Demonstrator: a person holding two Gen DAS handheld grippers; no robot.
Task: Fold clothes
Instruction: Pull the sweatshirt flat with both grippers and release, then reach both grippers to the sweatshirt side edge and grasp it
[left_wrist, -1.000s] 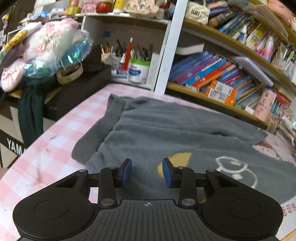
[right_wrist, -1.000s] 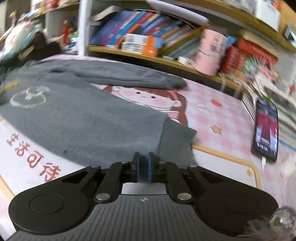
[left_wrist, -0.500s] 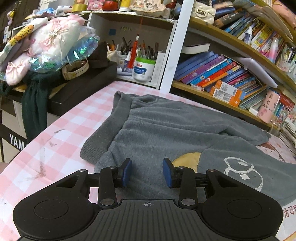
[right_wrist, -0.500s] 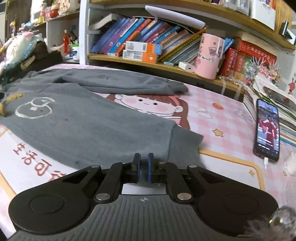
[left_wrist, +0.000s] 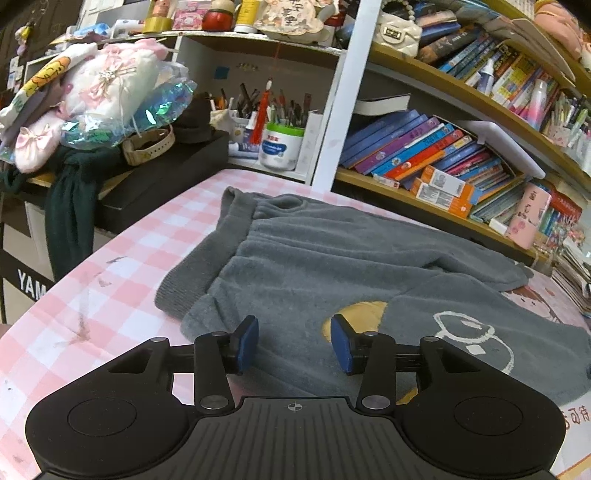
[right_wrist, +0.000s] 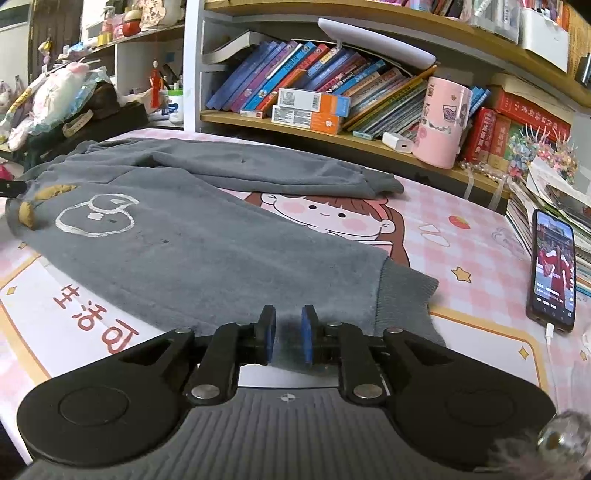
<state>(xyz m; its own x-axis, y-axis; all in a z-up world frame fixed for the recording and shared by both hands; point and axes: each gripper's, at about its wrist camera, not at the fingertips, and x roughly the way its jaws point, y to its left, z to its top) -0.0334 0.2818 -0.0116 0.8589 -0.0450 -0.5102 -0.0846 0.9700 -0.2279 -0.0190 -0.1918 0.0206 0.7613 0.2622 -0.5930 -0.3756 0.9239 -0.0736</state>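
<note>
Two grippers, one pair of grey fleece sweatpants, and so far it's all lying flat on the desk with the pink checked cover. The pants are spread sideways, waistband end toward the left gripper, legs running off to the right, one leg lying behind the other, nearer the bookshelf. The white doodle print sits on the front leg, and that's the handy landmark here.

Left of the doodle, the left gripper hangs over the waist area with its fingers well apart; they've just been opening and nothing's pinched between them. Probably getting ready to take a bite of the fabric edge.

Right of the doodle, down by the ribbed ankle cuff, the right gripper has only a narrow gap between its fingers; they've just cracked open from fully closed. Grey fabric shows behind the gap, but the pads don't look pressed on it.

One gripper at each end makes sense: lift both ends together so the leg folds over evenly. A phone charges further right of the cuff, out of the way.
</note>
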